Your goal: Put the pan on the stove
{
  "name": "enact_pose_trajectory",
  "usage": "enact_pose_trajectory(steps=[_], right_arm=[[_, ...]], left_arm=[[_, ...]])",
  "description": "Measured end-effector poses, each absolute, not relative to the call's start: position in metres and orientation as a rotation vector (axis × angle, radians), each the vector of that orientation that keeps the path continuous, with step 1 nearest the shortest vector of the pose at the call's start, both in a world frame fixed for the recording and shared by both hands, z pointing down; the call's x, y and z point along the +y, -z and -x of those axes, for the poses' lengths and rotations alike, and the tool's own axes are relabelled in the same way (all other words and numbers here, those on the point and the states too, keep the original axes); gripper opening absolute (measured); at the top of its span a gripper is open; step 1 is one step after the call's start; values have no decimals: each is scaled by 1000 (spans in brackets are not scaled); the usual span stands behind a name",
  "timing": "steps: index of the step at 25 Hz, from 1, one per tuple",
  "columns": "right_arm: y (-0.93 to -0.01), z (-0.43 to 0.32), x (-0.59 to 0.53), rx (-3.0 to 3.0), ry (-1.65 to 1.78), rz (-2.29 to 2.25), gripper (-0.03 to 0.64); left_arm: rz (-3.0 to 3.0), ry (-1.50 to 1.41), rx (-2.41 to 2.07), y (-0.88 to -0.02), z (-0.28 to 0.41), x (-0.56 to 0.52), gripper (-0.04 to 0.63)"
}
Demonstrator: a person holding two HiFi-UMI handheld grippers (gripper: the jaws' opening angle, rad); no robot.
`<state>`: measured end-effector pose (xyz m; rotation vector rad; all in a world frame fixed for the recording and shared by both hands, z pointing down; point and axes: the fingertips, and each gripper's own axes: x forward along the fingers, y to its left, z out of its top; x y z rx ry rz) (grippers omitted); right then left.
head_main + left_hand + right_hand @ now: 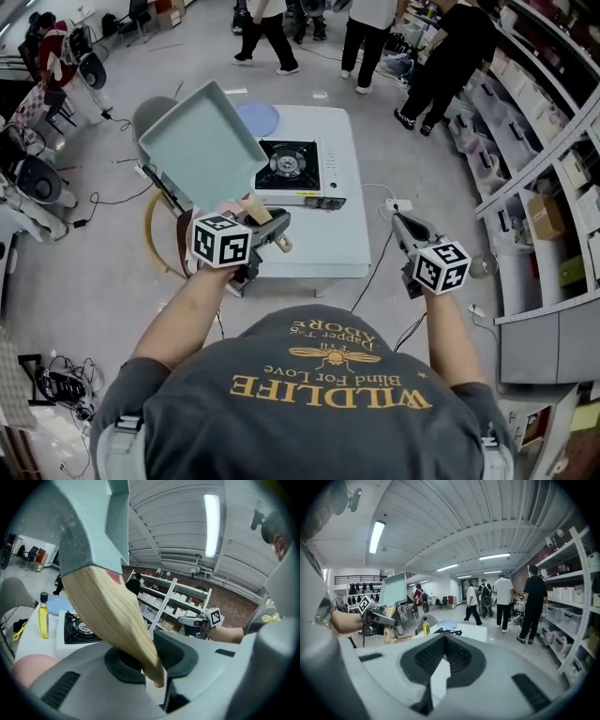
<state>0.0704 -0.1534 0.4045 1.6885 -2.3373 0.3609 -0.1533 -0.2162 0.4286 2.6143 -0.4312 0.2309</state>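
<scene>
Left gripper (272, 230) (157, 667): dark ribbed pads clamped on the pale, straight-grained wooden handle (255, 211) (112, 611) of the pan.

Pan (202, 145): square, shallow, matte speckled grey-green, rounded corners. It is held tilted in the air above the table's near-left corner, clear of the stove.

Right gripper (405, 225) (443, 644): jaws drawn together at the tips with nothing between them, held off the table's right edge.

Stove (291, 169) (79, 627): single burner, black top and grate, pale metal body, standing on the table.

Table (319, 239): white, rectangular, smooth.

Plate (258, 117): round, light blue, behind the stove.

Bottle (43, 618): clear plastic, yellow liquid, dark cap, beside the stove.
</scene>
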Motion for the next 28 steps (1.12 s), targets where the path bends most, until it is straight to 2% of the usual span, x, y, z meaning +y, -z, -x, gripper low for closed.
enact_pose_trajectory(steps=[7,13,20,28], right_arm=[[-410,-150,-208,-2471,-336,-1564,0],[-396,-213,-258,-2557,-266,-1403,0],[-395,-244,-287,-2632,-259,-1311,0],[-401,-234,-306,-2609,-303,-1346,0]], left_arm=[[-2613,-238,-571,-430,76,-239,58],[-2543,-118,-699,-415,16,-261,58],[-2434,-5,-712,-407,-26,-272,59],[-2342,153,-537,-379,-42,-297,60]])
